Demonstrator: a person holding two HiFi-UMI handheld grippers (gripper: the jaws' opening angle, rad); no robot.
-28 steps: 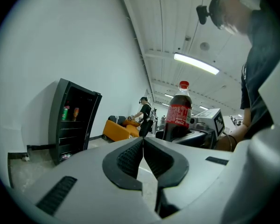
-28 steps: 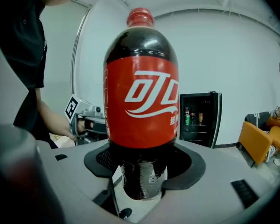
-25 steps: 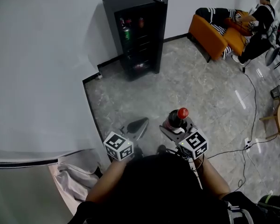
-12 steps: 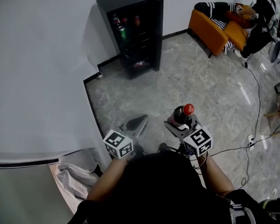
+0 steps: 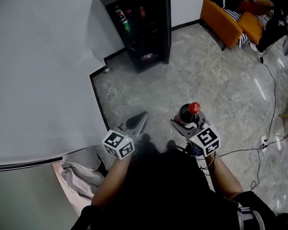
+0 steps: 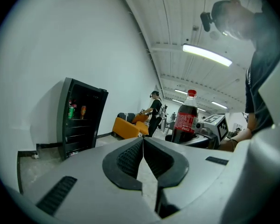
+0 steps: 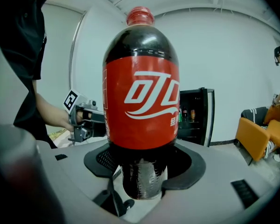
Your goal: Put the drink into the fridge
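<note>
Out on the stone floor [image 5: 206, 71], well apart from the open black fridge [image 5: 144, 28], the person is, I'd say, carrying the drink over; next it needs bringing up to a free shelf. The left hand-held gripper [image 5: 140, 118] is hanging fully closed and empty, while the right hand-held gripper [image 7: 142, 171] is clamping the upright cola bottle [image 7: 141, 106] near its base.

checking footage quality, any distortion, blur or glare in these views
Head view: fisheye curves the floor edge; fridge is sharp. Left gripper view: black round vignette, ceiling light blown out. Right gripper view: cola bottle bulges near the lens; lower-left foreground blurred.
</note>
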